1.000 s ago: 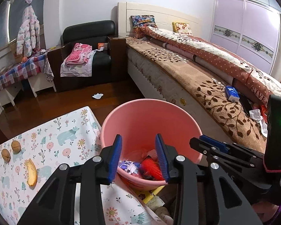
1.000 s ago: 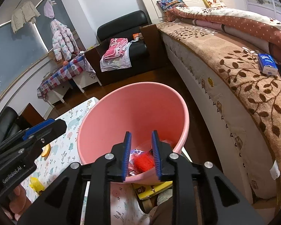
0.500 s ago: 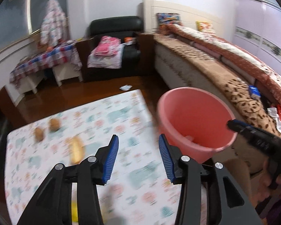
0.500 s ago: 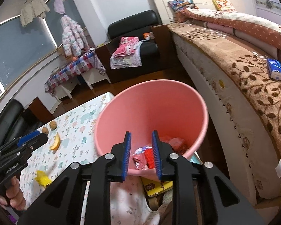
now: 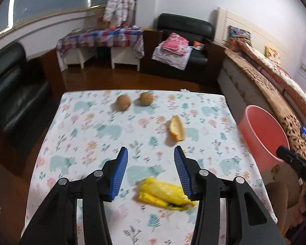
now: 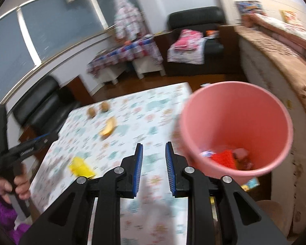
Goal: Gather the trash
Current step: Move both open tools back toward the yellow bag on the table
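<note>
Beside the pink bin [image 6: 236,126], over the desk [image 5: 104,126], my left tool [image 5: 151,171], jaws just opening and empty, straddles the yellow wrapper [image 5: 165,194] for pickup, while my right tool [image 6: 154,169] waits narrowly apart, holding nothing.

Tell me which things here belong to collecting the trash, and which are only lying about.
For the job:
- pink bin
- yellow wrapper
- peel
- two walnuts

Lying about:
- pink clothes on the black chair
- checked cloth
- hanging jacket
- bed
</note>
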